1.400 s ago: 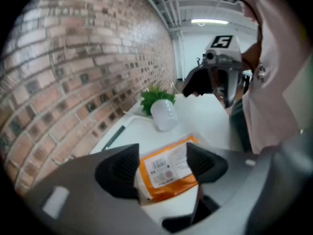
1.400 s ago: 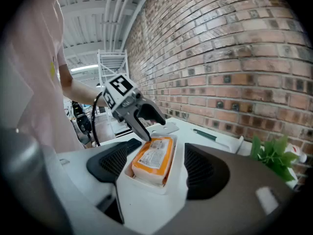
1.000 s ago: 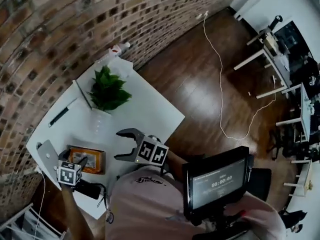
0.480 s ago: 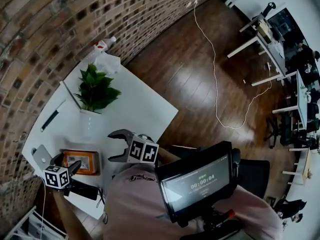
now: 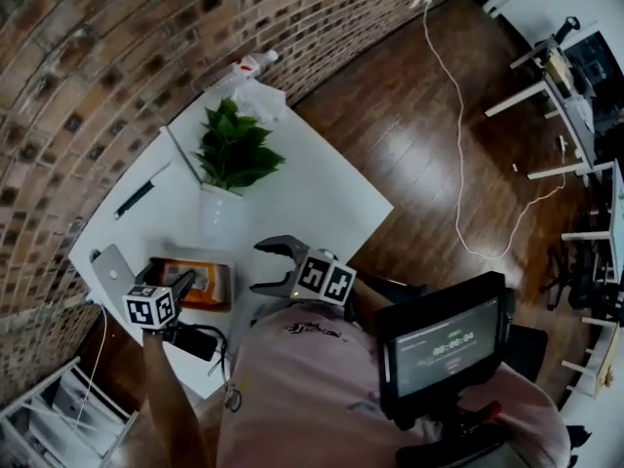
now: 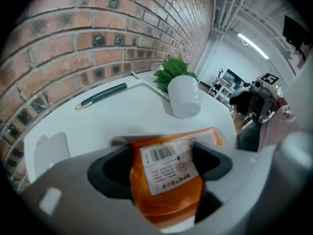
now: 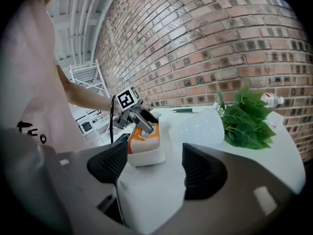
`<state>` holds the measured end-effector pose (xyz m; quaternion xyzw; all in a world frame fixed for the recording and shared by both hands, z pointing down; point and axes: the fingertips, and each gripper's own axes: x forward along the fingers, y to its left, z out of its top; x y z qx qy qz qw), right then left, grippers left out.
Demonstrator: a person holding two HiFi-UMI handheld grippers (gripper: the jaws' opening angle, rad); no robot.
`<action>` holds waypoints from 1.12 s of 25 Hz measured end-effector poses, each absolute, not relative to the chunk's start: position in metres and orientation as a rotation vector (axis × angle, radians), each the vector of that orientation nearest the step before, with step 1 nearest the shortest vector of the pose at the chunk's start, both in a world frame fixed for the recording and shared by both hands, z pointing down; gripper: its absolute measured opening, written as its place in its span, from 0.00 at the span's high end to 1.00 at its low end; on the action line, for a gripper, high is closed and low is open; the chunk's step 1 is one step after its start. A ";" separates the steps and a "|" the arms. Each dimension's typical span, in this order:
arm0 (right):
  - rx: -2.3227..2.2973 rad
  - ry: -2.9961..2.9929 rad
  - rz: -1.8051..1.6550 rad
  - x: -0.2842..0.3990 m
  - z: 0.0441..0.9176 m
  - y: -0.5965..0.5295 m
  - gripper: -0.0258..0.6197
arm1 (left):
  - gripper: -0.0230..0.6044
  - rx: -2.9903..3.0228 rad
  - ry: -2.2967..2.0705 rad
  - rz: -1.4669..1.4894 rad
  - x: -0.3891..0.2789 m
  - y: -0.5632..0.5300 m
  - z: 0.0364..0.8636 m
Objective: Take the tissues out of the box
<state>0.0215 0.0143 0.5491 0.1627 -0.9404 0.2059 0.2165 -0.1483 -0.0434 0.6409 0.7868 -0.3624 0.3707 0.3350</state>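
We see a white table [image 5: 322,213] set against a brick wall [image 5: 88,57]. On it stands a leafy plant [image 5: 234,149] in a white pot [image 5: 216,213], with a dark pen [image 5: 136,200] lying near the wall and a bottle [image 5: 249,66] at the far corner. Beyond the table we find a dark wooden floor [image 5: 390,144] crossed by a white cable [image 5: 458,115], and white desks [image 5: 556,76] further off.

Left gripper [image 6: 162,155]: fingers closed on the near end of the orange tissue pack [image 5: 210,289], one on each side. Bare left forearm [image 5: 168,388] stretches toward the pack. Right gripper [image 7: 155,155]: fingers spread wide, nothing between them, held just right of the pack and pointing at it.
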 end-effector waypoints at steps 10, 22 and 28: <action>0.484 -2.665 0.630 0.029 0.543 0.009 0.48 | 0.67 2.142 -1.168 0.386 -0.134 -0.028 0.564; 0.619 -2.780 0.824 0.041 0.516 -0.009 0.49 | 0.68 2.103 -0.906 -1.665 -0.302 0.051 0.197; 0.686 -2.802 0.866 0.045 0.513 -0.014 0.49 | 0.68 2.263 -1.131 -1.331 -0.301 0.036 0.194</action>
